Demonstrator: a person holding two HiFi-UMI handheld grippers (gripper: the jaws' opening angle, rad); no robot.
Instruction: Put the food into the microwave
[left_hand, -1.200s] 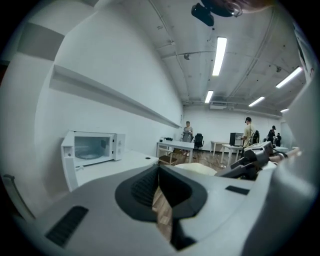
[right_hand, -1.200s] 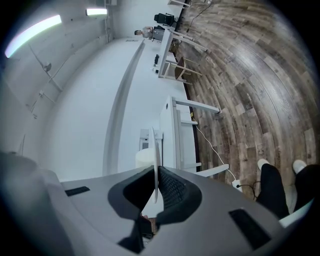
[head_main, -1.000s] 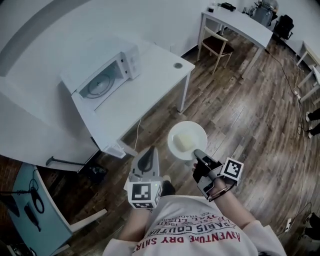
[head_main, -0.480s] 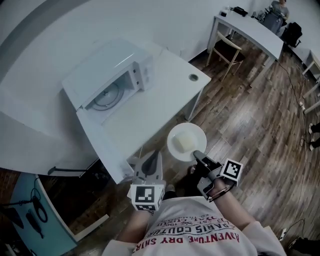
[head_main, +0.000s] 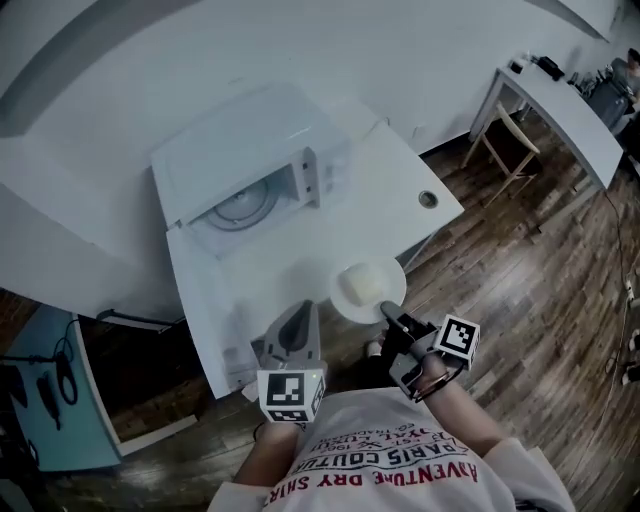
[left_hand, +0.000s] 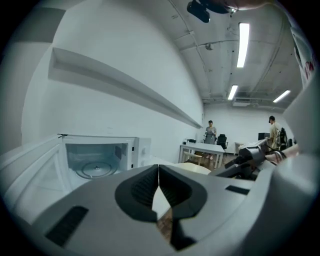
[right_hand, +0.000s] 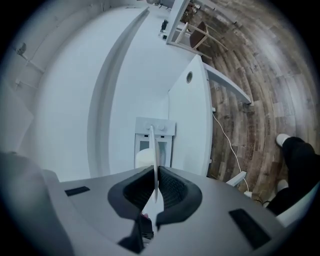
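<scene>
A white microwave (head_main: 255, 150) stands on the white table (head_main: 390, 180) with its door open and its glass turntable (head_main: 240, 206) showing. My right gripper (head_main: 385, 310) is shut on the near rim of a white plate (head_main: 372, 300) that carries a pale block of food (head_main: 362, 284); the plate hangs over the table's near edge. In the right gripper view the plate (right_hand: 152, 145) runs edge-on between the jaws of the right gripper (right_hand: 155, 182). My left gripper (head_main: 303, 312) hangs left of the plate, shut and empty. Its jaws meet in the left gripper view (left_hand: 158, 172), facing the microwave (left_hand: 97, 159).
The table has a round cable hole (head_main: 428, 199) near its right end. A wooden chair (head_main: 505, 135) and a second white desk (head_main: 560, 95) stand far right on the wood floor (head_main: 540, 290). A blue cabinet (head_main: 40, 400) sits at lower left. Two people (left_hand: 210, 131) stand far off.
Both grippers have moved forward toward the table together. The plate, which was over the floor, now hangs over the table's near edge, closer to the open microwave.
</scene>
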